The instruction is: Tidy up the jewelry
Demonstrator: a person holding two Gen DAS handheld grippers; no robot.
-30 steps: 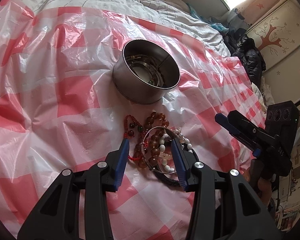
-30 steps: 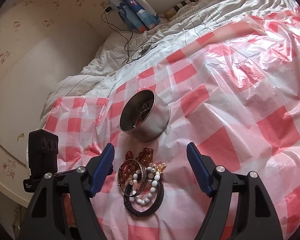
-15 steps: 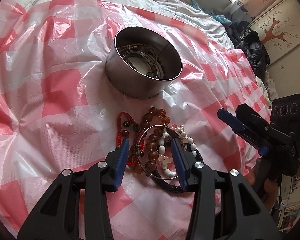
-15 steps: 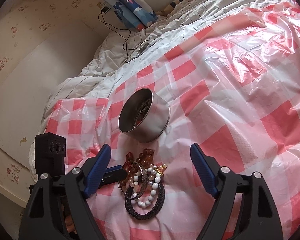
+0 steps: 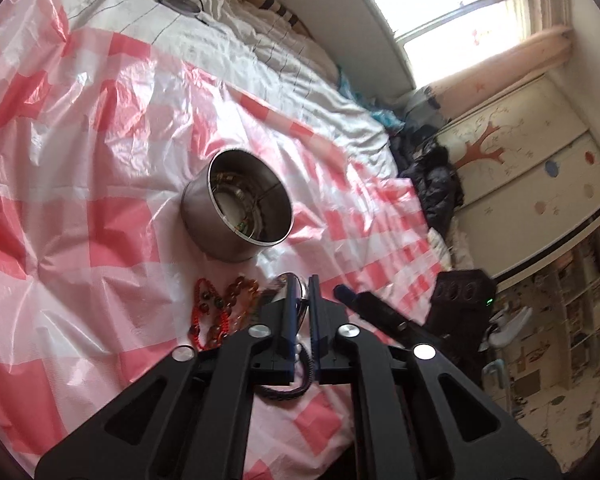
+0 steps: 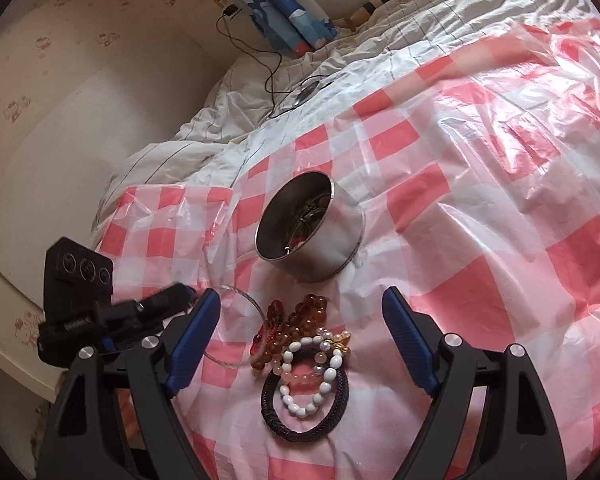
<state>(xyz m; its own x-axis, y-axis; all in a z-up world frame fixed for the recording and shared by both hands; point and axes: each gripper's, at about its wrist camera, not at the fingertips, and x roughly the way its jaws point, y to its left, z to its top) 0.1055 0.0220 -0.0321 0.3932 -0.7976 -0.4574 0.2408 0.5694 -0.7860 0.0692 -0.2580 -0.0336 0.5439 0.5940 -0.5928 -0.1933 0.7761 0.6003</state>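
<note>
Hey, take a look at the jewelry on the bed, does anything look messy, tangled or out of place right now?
Yes. Beside the metal tin, the amber bead bracelet, white bead bracelet and black braided band lie heaped and overlapping. The left gripper has just closed on the thin silver bangle, which stands tilted off the checked plastic sheet.

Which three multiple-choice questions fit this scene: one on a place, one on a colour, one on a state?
1. Where does the steel tin stand? A. on the checked sheet B. on a shelf C. on the floor
2. What colour are most beads of the bracelet on the black braided band? A. green B. white C. blue
3. How are the left tongs? A. wide open B. shut on a spoon C. shut on the thin silver bangle
1 A: the sheet lies under it. 2 B: white beads show on the band. 3 C: they pinch the wire ring.
</note>
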